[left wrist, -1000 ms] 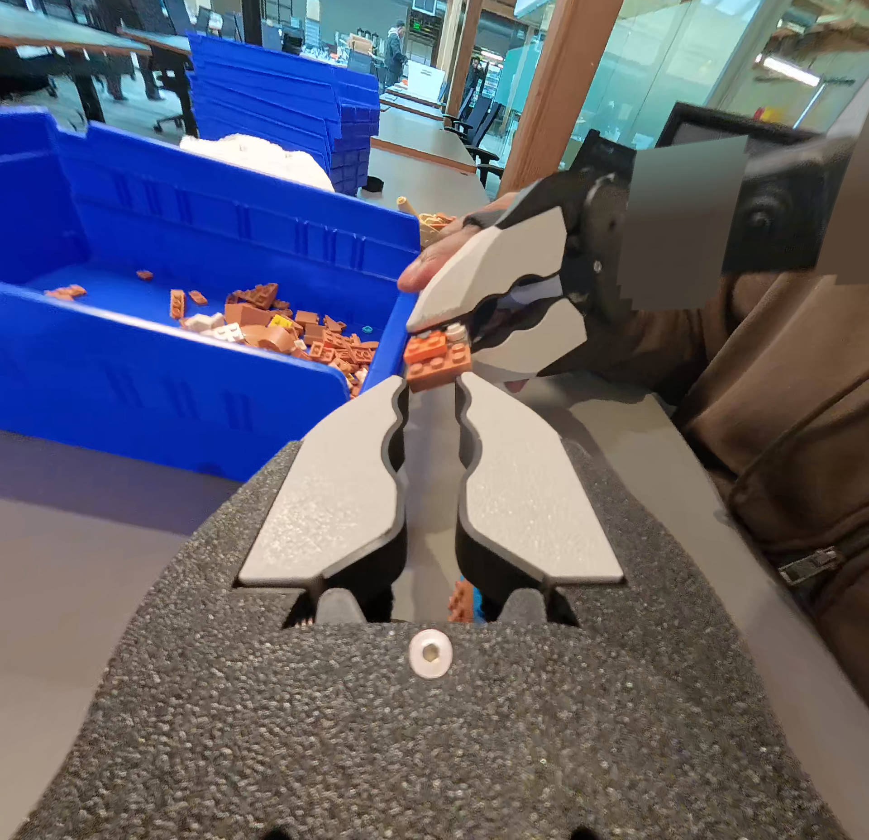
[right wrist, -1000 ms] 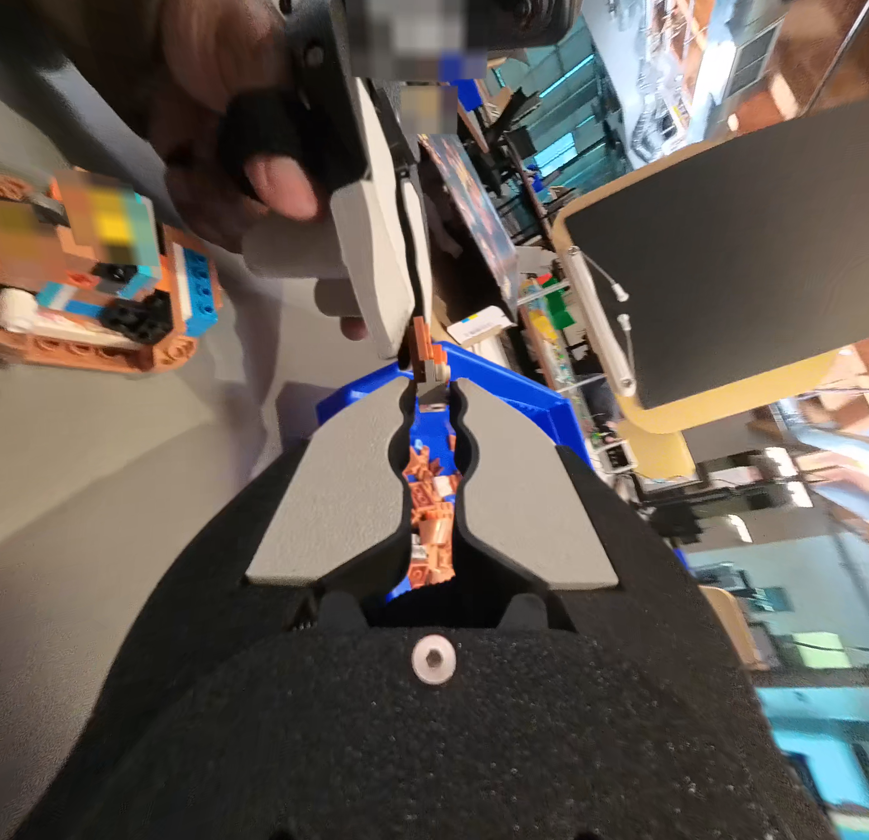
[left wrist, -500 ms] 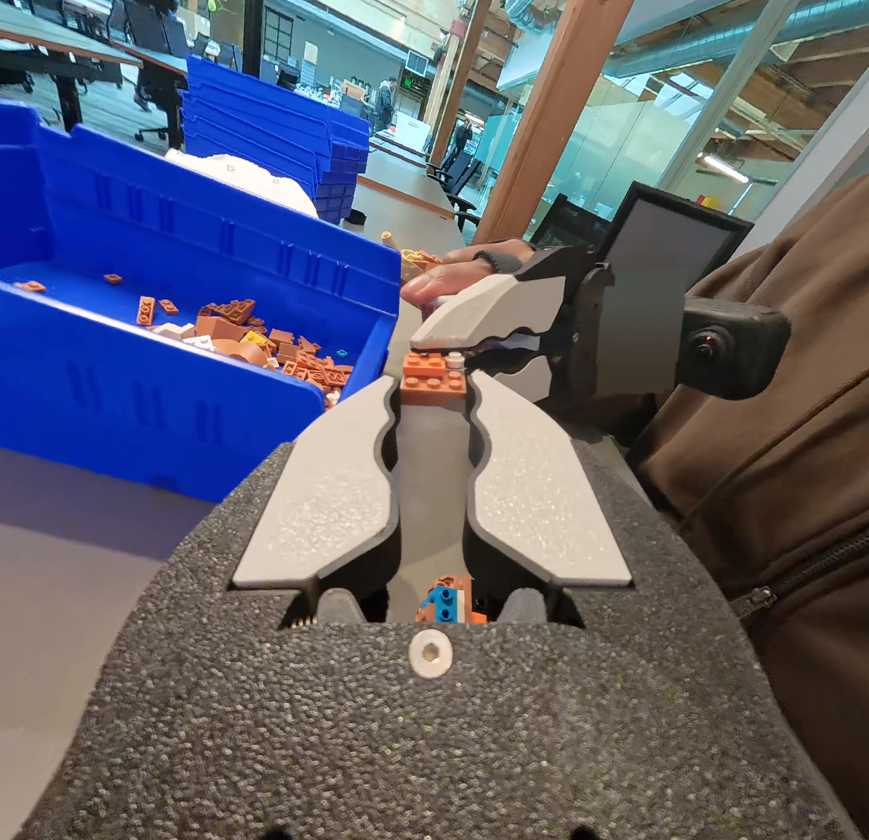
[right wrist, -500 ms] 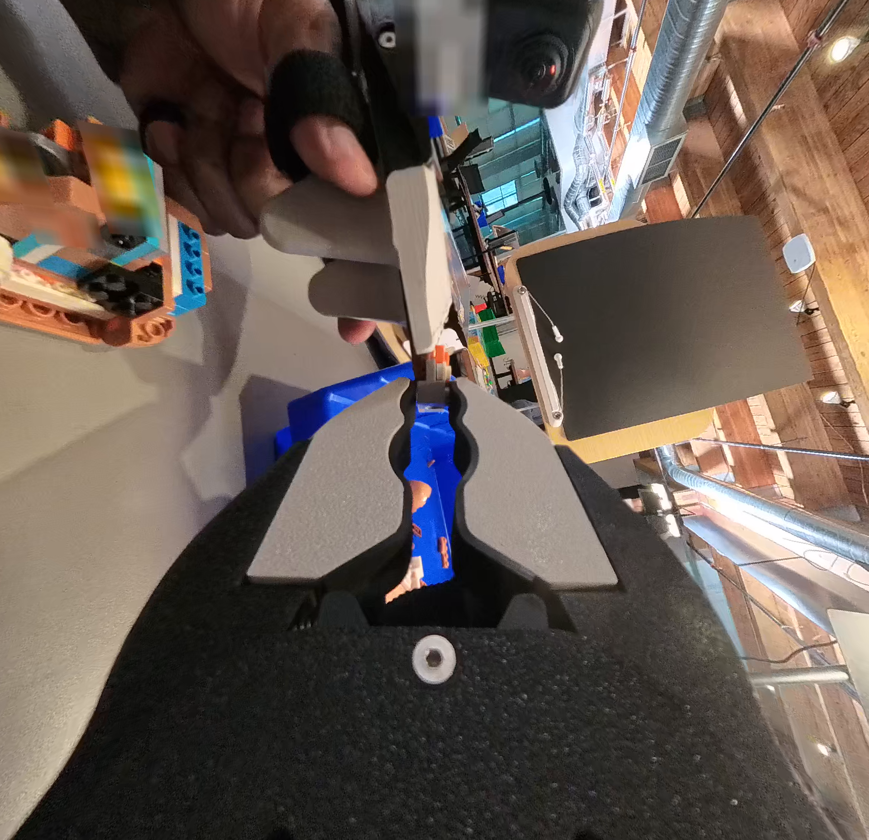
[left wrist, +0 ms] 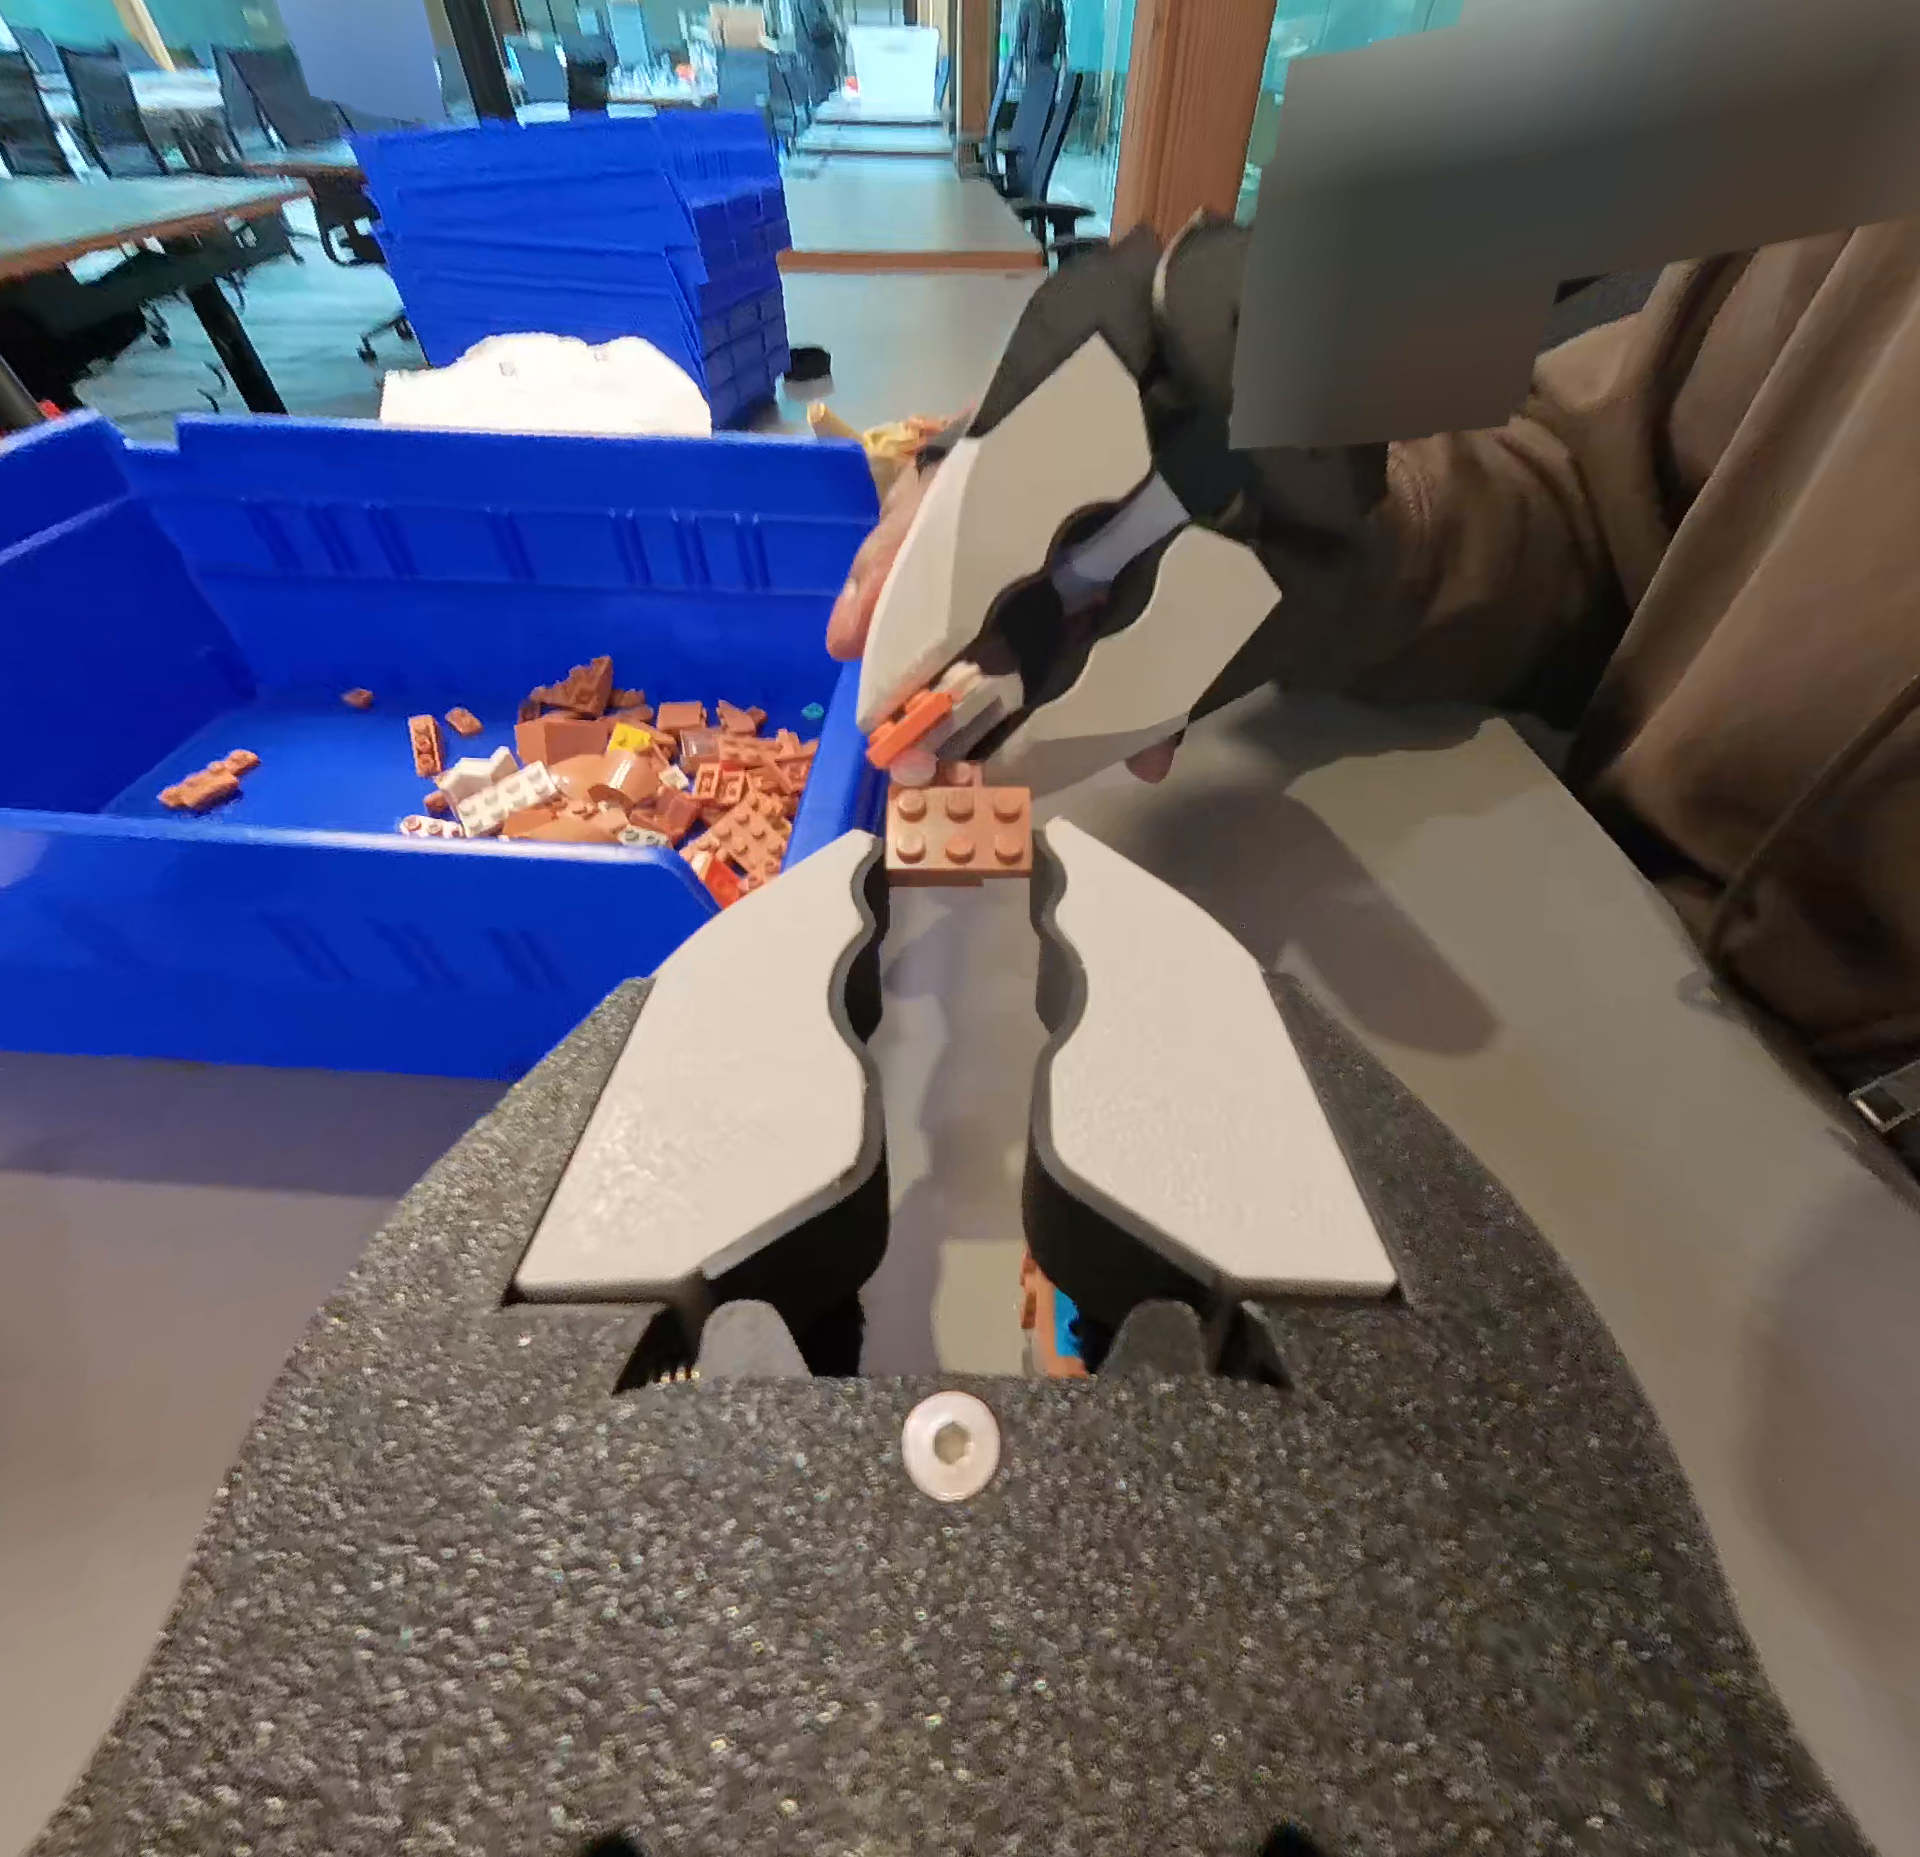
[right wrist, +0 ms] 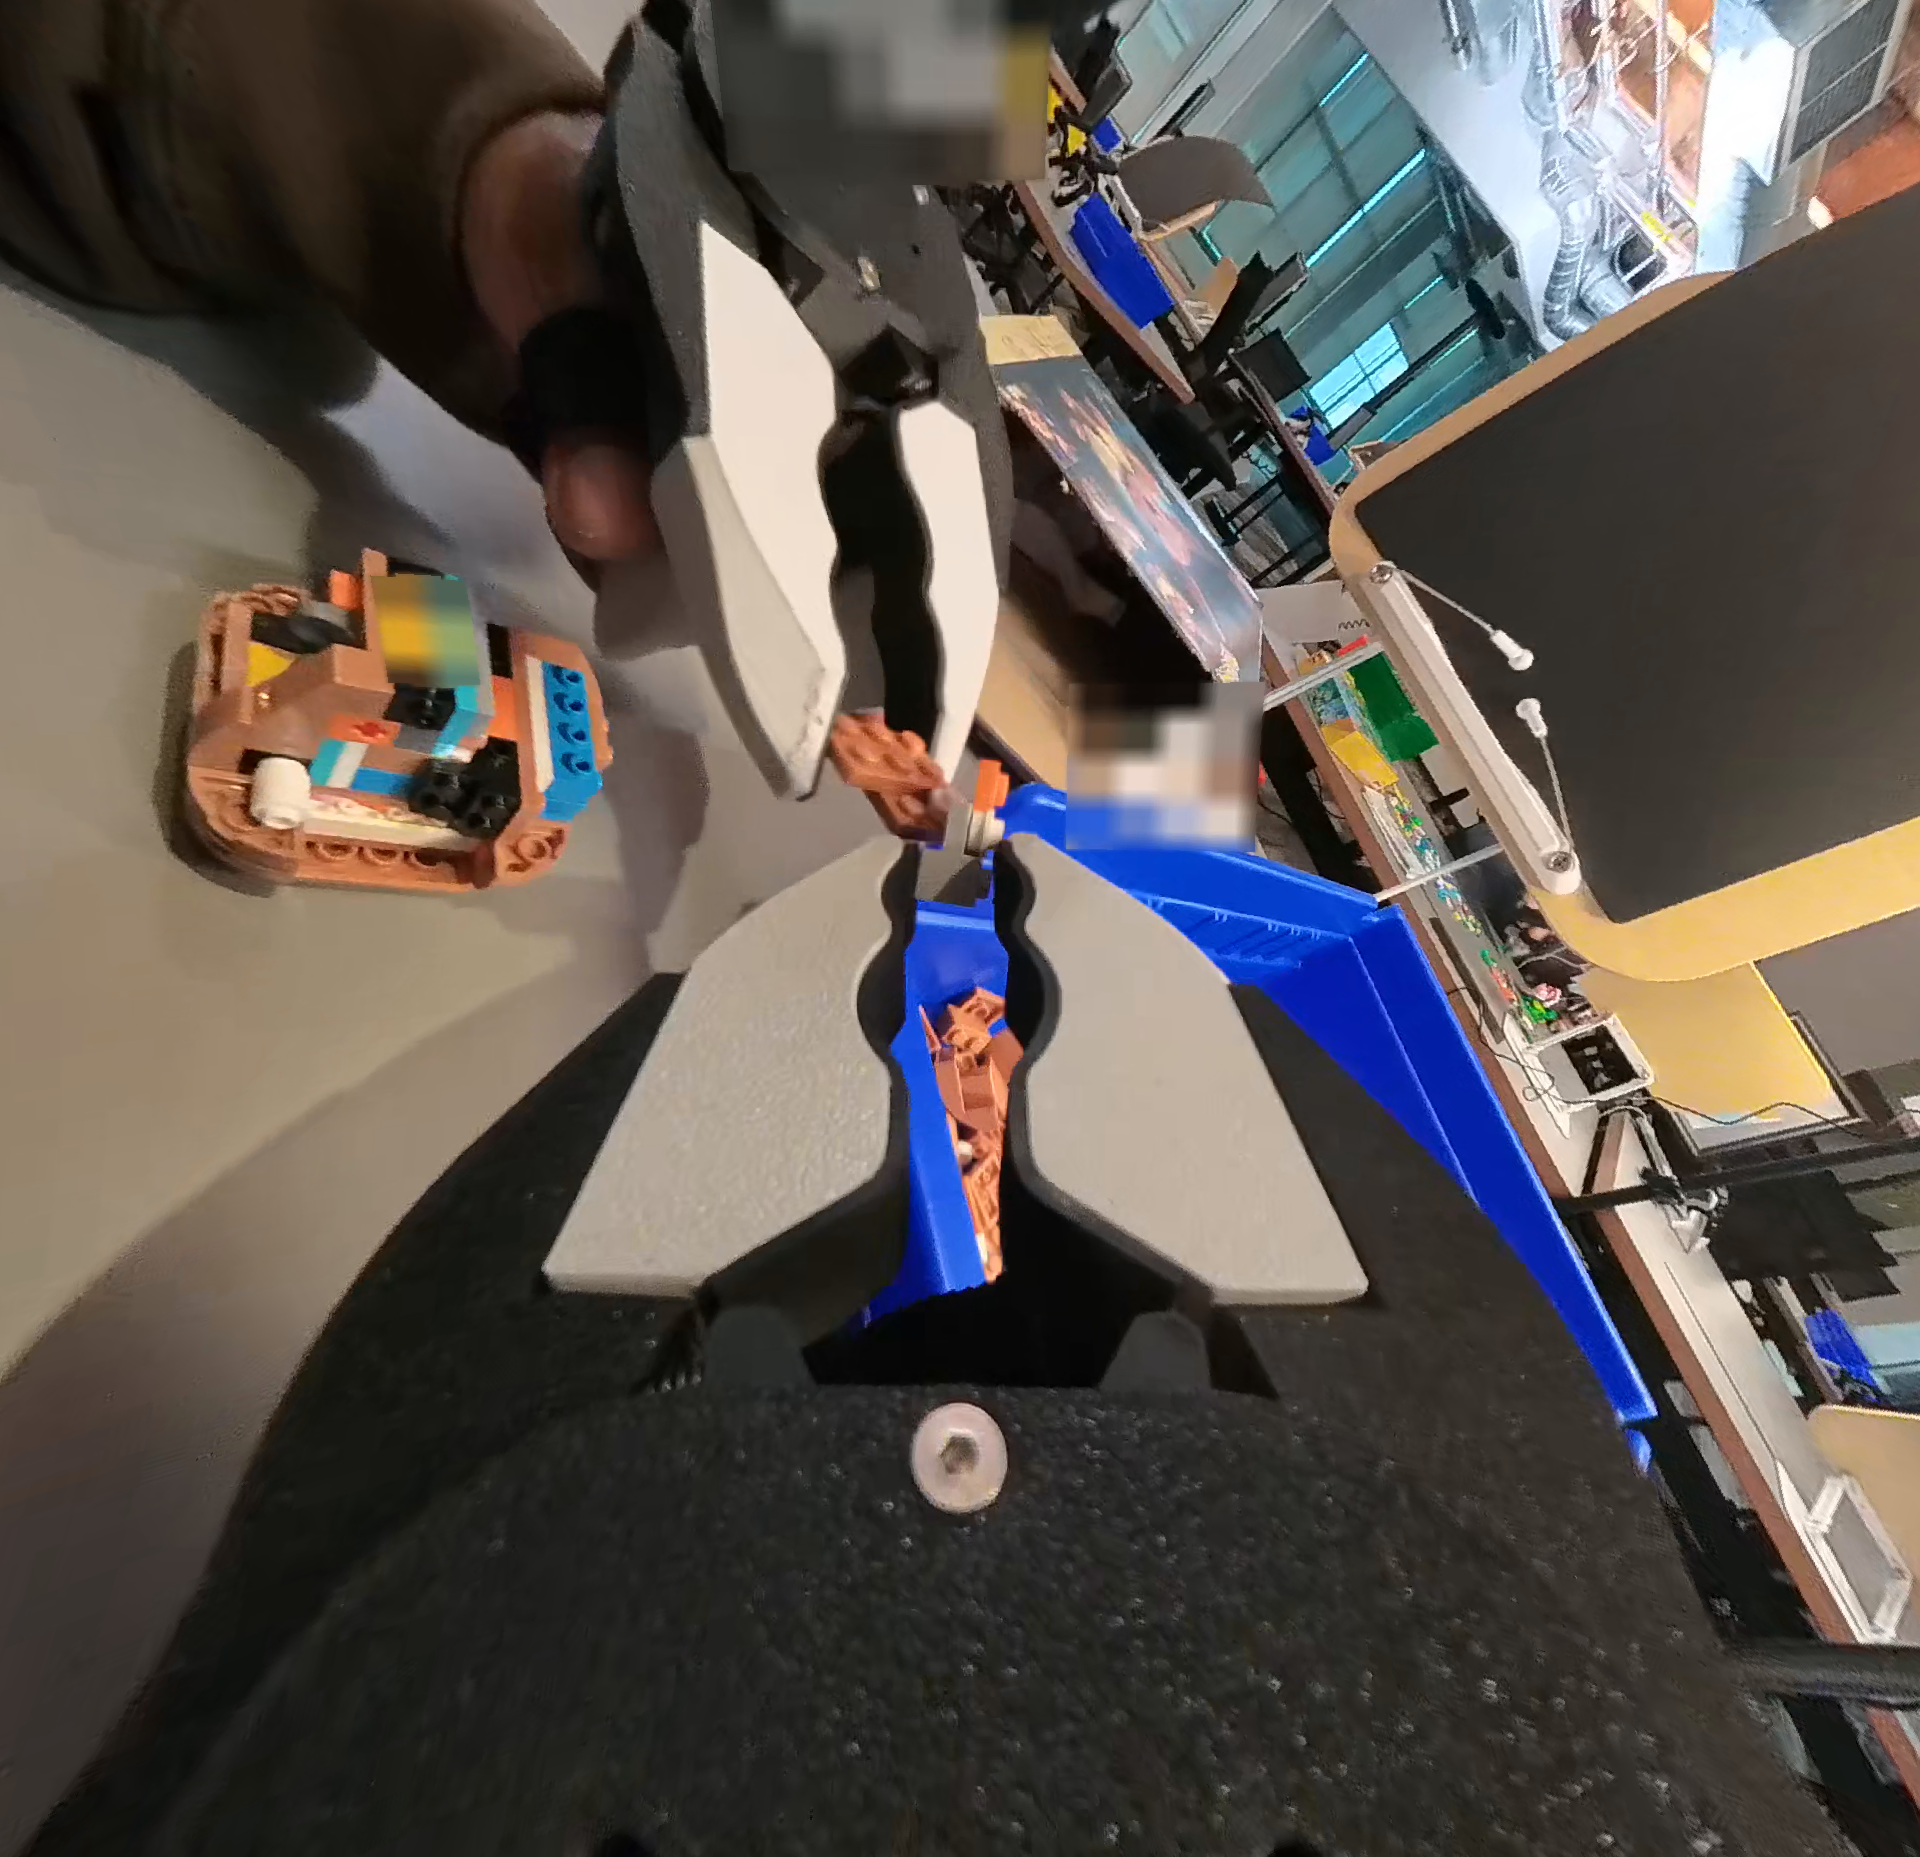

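My left gripper (left wrist: 961,846) is shut on a brown studded plate (left wrist: 961,828), held flat above the grey table. My right gripper (left wrist: 925,745) comes in from the upper right, tilted down. It is shut on a small orange and white piece (left wrist: 906,721) that touches the plate's far left corner. In the right wrist view my right gripper (right wrist: 954,851) pinches the small piece (right wrist: 971,818) at its tips. The left gripper (right wrist: 878,768) reaches down from the top with the plate (right wrist: 883,763). A brown brick model (right wrist: 384,737) stands on the table to the left.
A blue bin (left wrist: 312,934) with several loose brown bricks (left wrist: 644,768) sits left of the grippers and shows under the right gripper (right wrist: 1299,955). A stack of blue bins (left wrist: 582,249) stands behind. A brown-sleeved arm (left wrist: 1558,560) is at right. A dark board (right wrist: 1662,560) stands beyond. The tips of both grippers are at nearly the same place.
Both grippers have turned. The right gripper now tilts steeply down onto the plate's far corner. The left wrist view looks more down at the plate's studs. Both stay shut on their pieces.
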The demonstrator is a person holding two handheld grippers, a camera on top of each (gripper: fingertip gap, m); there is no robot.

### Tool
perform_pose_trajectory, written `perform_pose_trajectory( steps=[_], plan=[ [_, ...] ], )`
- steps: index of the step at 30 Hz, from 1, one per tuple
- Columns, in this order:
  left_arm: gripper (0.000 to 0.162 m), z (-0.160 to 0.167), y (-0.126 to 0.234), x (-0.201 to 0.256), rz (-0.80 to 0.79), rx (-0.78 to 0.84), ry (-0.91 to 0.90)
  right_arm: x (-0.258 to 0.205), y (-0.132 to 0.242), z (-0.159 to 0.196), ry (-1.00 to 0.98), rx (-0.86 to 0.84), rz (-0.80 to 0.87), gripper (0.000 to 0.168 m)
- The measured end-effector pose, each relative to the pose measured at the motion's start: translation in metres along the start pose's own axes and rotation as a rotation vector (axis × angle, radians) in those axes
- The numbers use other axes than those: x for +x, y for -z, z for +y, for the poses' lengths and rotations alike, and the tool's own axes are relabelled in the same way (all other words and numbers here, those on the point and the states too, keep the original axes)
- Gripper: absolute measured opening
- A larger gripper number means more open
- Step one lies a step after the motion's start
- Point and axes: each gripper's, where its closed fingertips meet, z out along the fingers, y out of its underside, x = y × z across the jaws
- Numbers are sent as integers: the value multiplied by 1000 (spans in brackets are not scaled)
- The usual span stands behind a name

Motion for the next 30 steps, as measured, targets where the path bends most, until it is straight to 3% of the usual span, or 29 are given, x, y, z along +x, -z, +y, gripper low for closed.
perform_pose_trajectory(
  steps=[9, 21, 27, 30],
  plan=[
    [26, 41, -11, 9, 26, -278, 24, -1, -1, 12, 2, -66, -22, 11],
    [27, 47, -14, 12, 3, -365, 94, -17, -7, 23, 170, -131, -44, 11],
    [29, 31, -6, -2, -96, -301, -88, -19, -5, 18, 111, -102, -78, 11],
    [22, 18, -2, -5, -142, -228, -262, -20, -3, 14, 43, -75, -116, 11]
  ],
)
